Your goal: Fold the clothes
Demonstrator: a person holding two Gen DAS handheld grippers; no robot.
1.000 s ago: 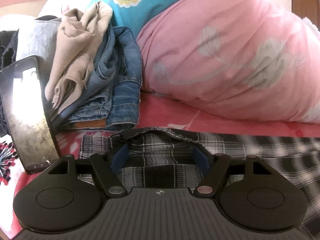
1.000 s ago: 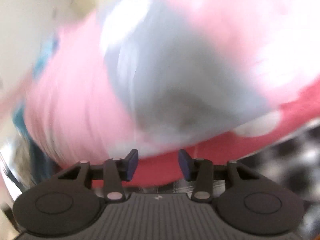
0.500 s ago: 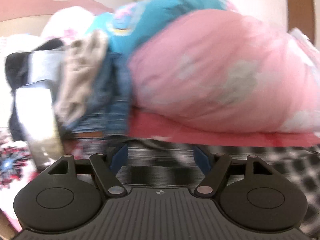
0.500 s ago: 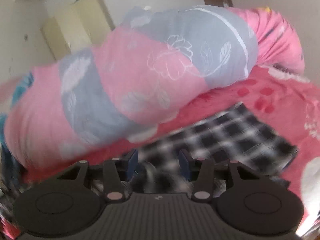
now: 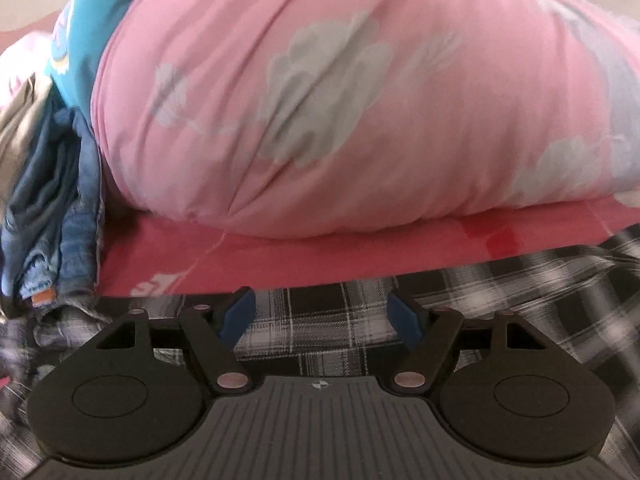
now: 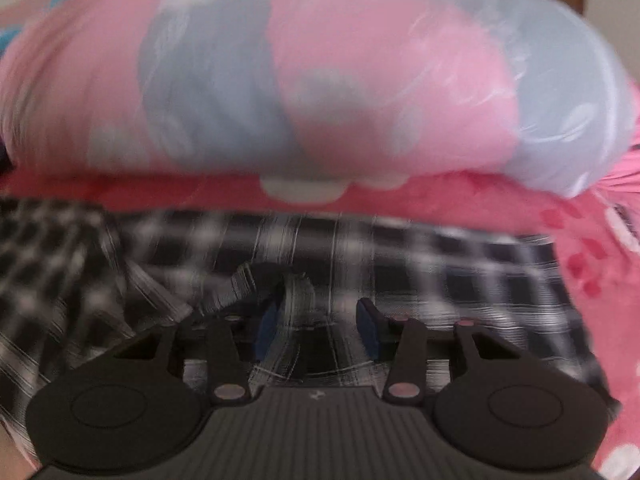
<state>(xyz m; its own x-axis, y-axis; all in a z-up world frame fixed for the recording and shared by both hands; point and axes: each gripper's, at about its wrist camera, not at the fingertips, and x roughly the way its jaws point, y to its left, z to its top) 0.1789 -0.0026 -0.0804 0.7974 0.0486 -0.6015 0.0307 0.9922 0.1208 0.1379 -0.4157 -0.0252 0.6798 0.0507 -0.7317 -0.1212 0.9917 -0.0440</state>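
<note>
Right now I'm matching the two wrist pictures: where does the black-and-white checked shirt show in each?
Left wrist view: the black-and-white checked shirt lies flat across the bottom, under and between the wide-open left claw.
Right wrist view: the shirt fills the lower middle, a fold raised between the closing right claw.
Shared landmark: the big pink flowered quilt behind.

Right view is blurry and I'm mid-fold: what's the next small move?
Probably finish closing the right gripper: its jaws are closing, with a raised fold of the plaid shirt between its pads. The left gripper hangs open over flat plaid, holding nothing.
</note>
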